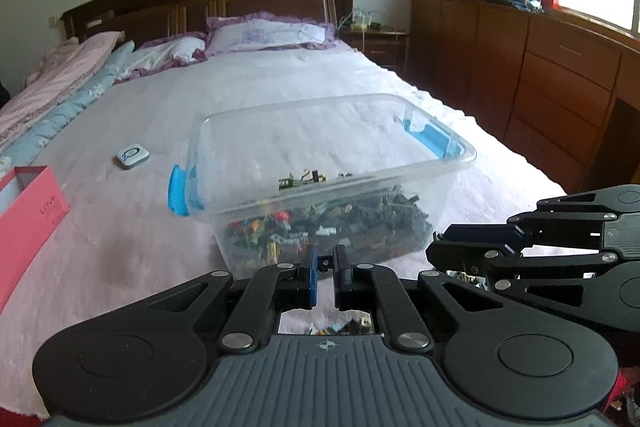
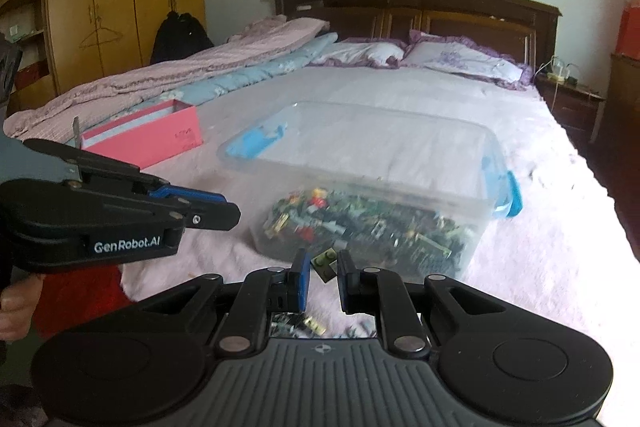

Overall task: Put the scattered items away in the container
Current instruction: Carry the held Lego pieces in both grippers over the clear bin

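Observation:
A clear plastic container (image 1: 404, 179) (image 2: 472, 211) with blue handles stands on the bed, with a heap of small toy bricks (image 1: 340, 223) (image 2: 368, 223) inside. My left gripper (image 1: 326, 263) hovers just before its near wall, shut on a small dark piece (image 1: 326, 261). My right gripper (image 2: 323, 265) is shut on an olive-green studded brick (image 2: 325, 263), also close to the container's near wall. Each gripper shows in the other's view: the right gripper (image 1: 436, 247) at the right, the left gripper (image 2: 234, 213) at the left. Loose bricks (image 2: 310, 323) lie on the bedspread under the grippers.
A pink open box (image 1: 32, 215) (image 2: 152, 139) sits left of the container and a small white device (image 1: 132, 155) lies behind it. Folded quilts (image 2: 192, 75) run along the bed's left side. Pillows and headboard lie beyond. A wooden dresser (image 1: 560, 79) lines the right wall.

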Available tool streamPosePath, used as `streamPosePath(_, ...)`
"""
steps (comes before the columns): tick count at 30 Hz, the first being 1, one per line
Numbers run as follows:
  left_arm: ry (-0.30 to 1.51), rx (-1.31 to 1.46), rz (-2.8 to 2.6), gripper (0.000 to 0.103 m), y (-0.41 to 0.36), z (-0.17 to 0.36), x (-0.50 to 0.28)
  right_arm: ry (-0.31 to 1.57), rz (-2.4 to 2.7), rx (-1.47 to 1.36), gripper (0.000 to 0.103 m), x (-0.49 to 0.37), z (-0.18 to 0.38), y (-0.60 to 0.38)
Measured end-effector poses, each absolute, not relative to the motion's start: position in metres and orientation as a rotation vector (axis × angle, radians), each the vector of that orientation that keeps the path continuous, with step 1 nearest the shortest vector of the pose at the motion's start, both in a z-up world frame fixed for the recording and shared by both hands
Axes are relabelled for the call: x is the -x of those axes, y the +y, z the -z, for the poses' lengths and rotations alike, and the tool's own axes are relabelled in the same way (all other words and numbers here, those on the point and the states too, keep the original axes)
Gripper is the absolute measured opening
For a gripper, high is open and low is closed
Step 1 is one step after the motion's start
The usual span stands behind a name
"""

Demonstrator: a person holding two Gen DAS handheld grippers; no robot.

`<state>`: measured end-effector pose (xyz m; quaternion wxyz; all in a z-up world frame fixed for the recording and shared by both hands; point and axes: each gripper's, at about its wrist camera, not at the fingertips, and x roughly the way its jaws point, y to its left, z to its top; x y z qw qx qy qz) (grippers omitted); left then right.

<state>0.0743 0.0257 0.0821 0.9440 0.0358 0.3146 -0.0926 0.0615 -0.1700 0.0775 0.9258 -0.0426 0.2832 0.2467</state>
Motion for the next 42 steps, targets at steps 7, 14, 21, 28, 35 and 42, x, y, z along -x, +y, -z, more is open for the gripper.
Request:
streamPosePath(7,0.606,-0.077,0.184,0.01,0.025,-0.09,-0.087,0.548,-0.503,0.108,0.016,-0.068,-0.09,-0.167)
streamPosePath(14,0.581,-0.064,0.165,0.01,0.028,-0.098,-0.1,0.534,-0.509,0.121,0.016,-0.074,-0.096,-0.16)
streamPosePath(21,0.577,-0.056,0.152,0.01,0.032,-0.1,-0.112,0.522,-0.499,0.127,0.016,-0.084,-0.101,-0.16)
streamPosePath(28,0.582,-0.045,0.144,0.01,0.038,-0.098,-0.123,0.51,-0.493,0.129,0.016,-0.09,-0.102,-0.159)
streamPosePath(35,0.585,-0.044,0.14,0.01,0.042,-0.096,-0.133,0.503,-0.484,0.135,0.016,-0.103,-0.101,-0.153)
streamPosePath(42,0.602,-0.039,0.119,0.012,0.055,-0.089,-0.116,0.504,-0.479,0.136,0.016,-0.108,-0.097,-0.152)
